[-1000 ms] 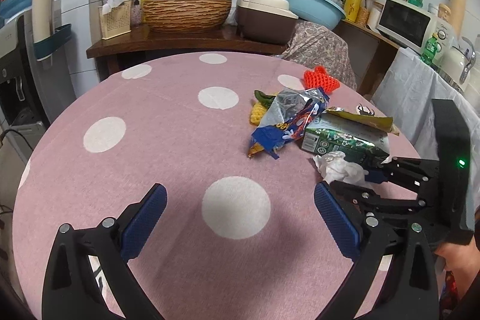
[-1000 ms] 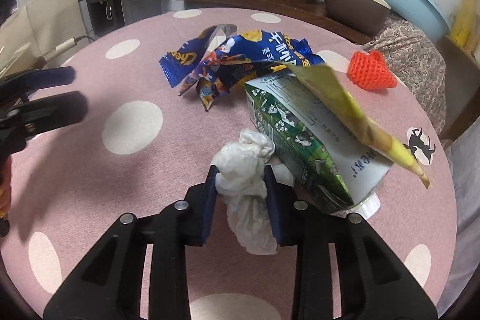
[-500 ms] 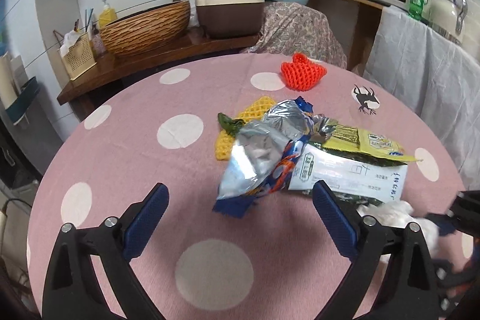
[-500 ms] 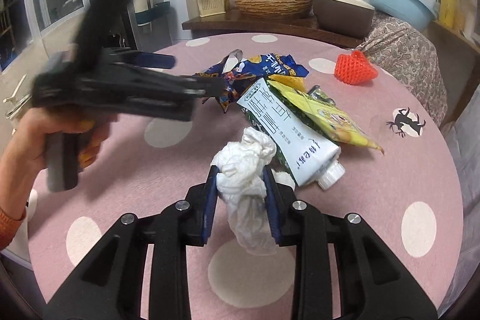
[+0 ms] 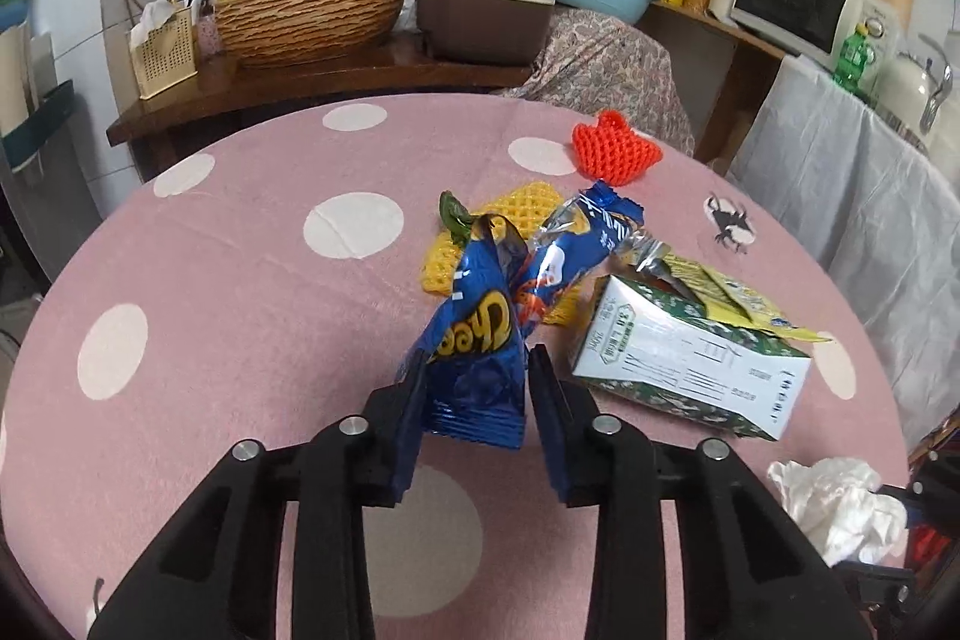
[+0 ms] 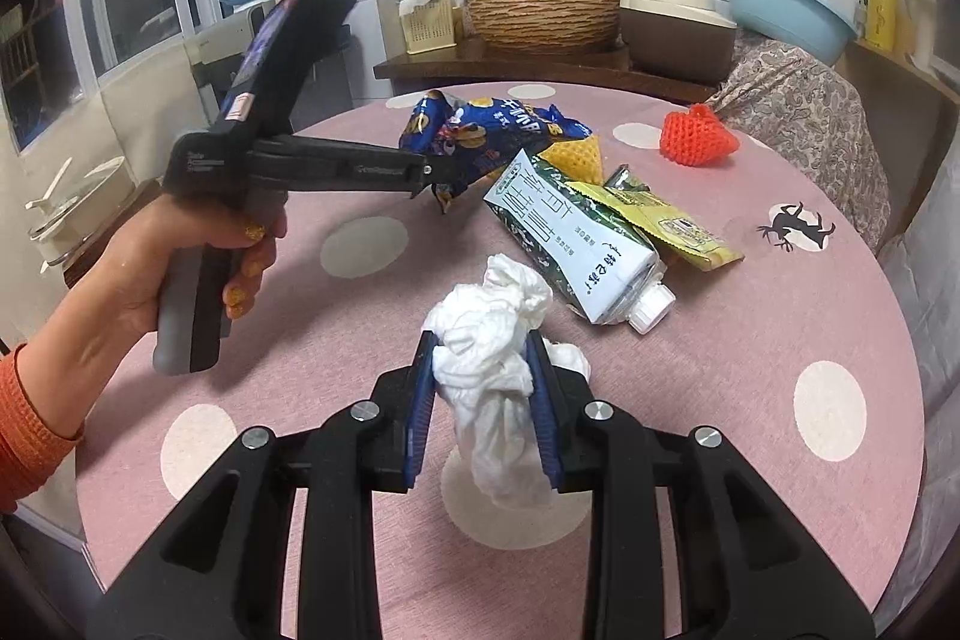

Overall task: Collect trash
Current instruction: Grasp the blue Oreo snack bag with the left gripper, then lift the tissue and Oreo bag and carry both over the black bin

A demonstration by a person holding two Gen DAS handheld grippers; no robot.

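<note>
My left gripper (image 5: 474, 388) is shut on a blue snack bag (image 5: 480, 340) and holds its near end just above the pink dotted table (image 5: 240, 292); the same bag shows in the right wrist view (image 6: 480, 130). My right gripper (image 6: 483, 382) is shut on a crumpled white tissue (image 6: 492, 346), which also shows at the lower right of the left wrist view (image 5: 840, 502). A green and white milk carton (image 5: 684, 364) lies on its side beside the bag, with a yellow wrapper (image 5: 738, 298) on top of it.
Yellow foam netting (image 5: 516, 214) and an orange foam net (image 5: 615, 148) lie farther back on the table. A wooden counter behind holds a wicker basin (image 5: 312, 16) and a brown box (image 5: 480, 16). A cloth-covered stand (image 5: 870, 196) is at the right.
My left gripper has moved in on the blue snack bag and closed on it. My right gripper still holds the tissue, a little farther back from the carton.
</note>
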